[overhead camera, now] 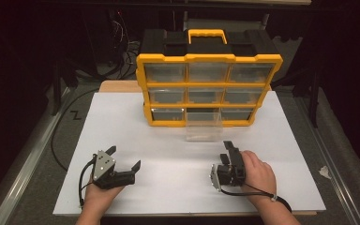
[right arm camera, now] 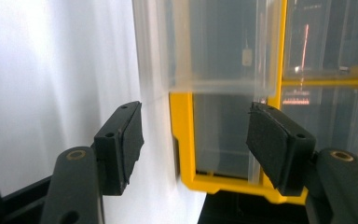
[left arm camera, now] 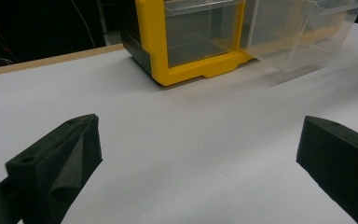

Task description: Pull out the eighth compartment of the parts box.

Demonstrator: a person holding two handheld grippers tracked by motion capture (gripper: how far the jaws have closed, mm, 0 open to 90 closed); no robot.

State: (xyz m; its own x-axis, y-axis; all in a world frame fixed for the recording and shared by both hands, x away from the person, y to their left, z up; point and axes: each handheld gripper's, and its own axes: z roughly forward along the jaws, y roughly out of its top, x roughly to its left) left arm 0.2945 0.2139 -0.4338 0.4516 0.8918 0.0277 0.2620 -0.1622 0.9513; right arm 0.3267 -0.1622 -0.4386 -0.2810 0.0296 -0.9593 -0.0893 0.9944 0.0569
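From the high view, a yellow and black plastic organizer (overhead camera: 208, 77) with a moulded yellow carry handle (overhead camera: 208, 35) stands upright at the far side of the counter (overhead camera: 168, 154), whose top is a flat, matte white sheet. Its front is a three-by-three grid of clear plastic drawers, and the bottom middle drawer (overhead camera: 204, 125) is pulled out onto the white surface, box-shaped and see-through. The left gripper (overhead camera: 124, 158), black with a grey three-cornered plate on top, is held in a hand near the front left edge with its jaws spread wide and nothing between them. The right gripper (overhead camera: 229, 146) sits in the right hand (overhead camera: 258, 171) just in front of the pulled-out drawer, turned on its side; from here I cannot tell how its jaws stand. In the left gripper view, two blocky matte black jaws stand far apart over bare white counter, with the organizer's glossy yellow corner (left arm camera: 177, 46) and the clear drawer (left arm camera: 303, 32) ahead. In the right gripper view, the picture is rotated, and the jaws, faced with flat, finely textured black pads (right arm camera: 272, 142), are parted and empty in front of the clear drawer (right arm camera: 223, 44) and yellow frame (right arm camera: 186, 140). No readable writing shows.
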